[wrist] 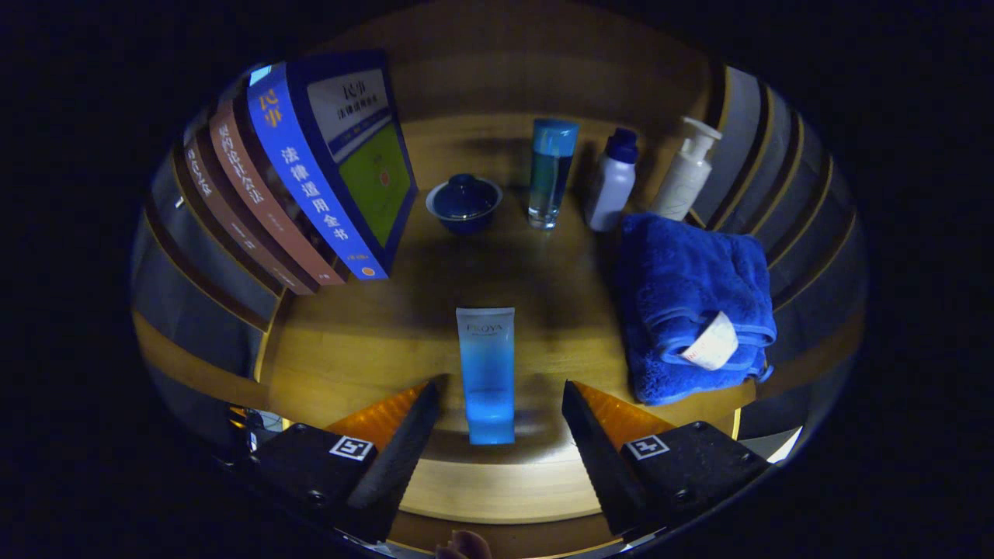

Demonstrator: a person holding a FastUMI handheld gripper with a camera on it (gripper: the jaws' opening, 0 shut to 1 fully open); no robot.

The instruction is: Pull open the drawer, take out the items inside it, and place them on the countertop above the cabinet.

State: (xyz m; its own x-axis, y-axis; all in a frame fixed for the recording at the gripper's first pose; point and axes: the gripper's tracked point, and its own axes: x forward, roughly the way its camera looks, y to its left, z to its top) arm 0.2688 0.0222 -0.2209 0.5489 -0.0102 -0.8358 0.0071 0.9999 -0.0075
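Gripper view: looking down along the tool (497, 423) onto a wooden bench (365, 349). Tool spread wide, fingers (404, 442) well apart, gripping nothing. Standing upright between the fingers and just ahead of them, a blue tube (487, 373) with a pale top and a deeper blue base, touching neither finger; whether resting cap-down on the wood or not, cannot tell for sure.

Beyond the tube, toward the back of the bench, a row of small things: a dark blue lidded bowl (463, 202), beside it a tall clear bottle (551, 175) with a blue cap, then a white bottle (612, 190) with a dark cap, then a white pump bottle (687, 178). All four upright and set apart from one another.

Right of the tube, a folded blue towel (683, 295) lying flat, a white tag (712, 341) sticking out of its near fold. Pump bottle just behind the towel's far edge.

Left of the tube, a group of books (311, 178) leaning together, the nearest one blue-spined with a green panel on its cover, the others with brownish spines.

At the near rim, below the fingers, a fingertip (464, 546) of the person holding the tool.
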